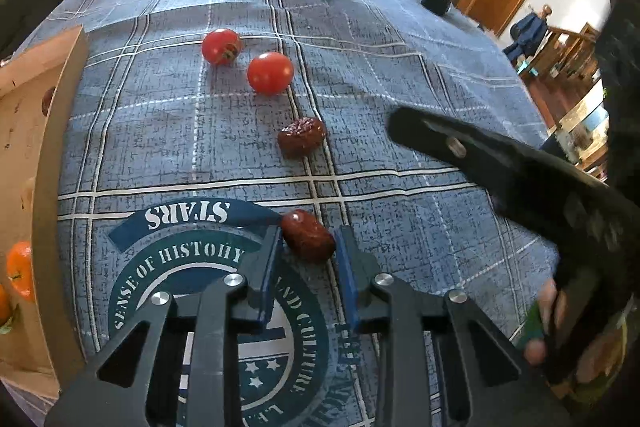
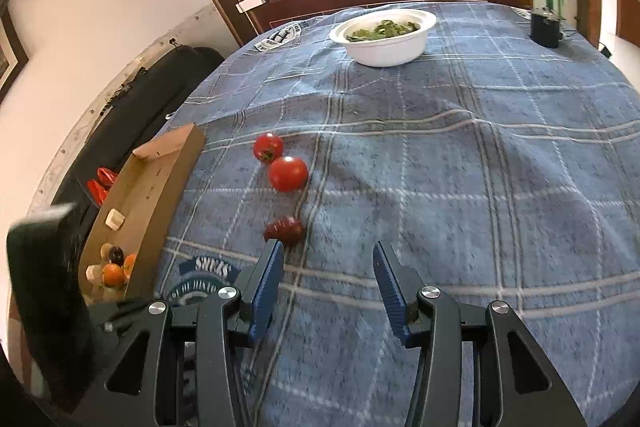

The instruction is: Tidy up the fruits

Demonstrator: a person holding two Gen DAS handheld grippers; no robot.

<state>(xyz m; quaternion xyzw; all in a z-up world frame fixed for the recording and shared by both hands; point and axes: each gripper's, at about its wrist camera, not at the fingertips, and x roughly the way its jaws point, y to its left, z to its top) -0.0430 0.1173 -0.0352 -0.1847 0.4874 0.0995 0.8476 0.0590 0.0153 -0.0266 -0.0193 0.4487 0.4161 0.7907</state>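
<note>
Cardboard box (image 1: 60, 131) at counter's left edge, oranges (image 1: 19, 269) inside. Right of box: left hand-held gripper (image 1: 308, 247) clamped on a red date (image 1: 307, 241), low over the blue plaid cloth (image 1: 400, 67). Beyond, farther from box: second date (image 1: 301, 135), two tomatoes (image 1: 270, 73). Farthest right of box: right hand-held gripper (image 2: 328, 267), jaws partly apart, empty. White bowl (image 2: 384, 35) at far side.
</note>
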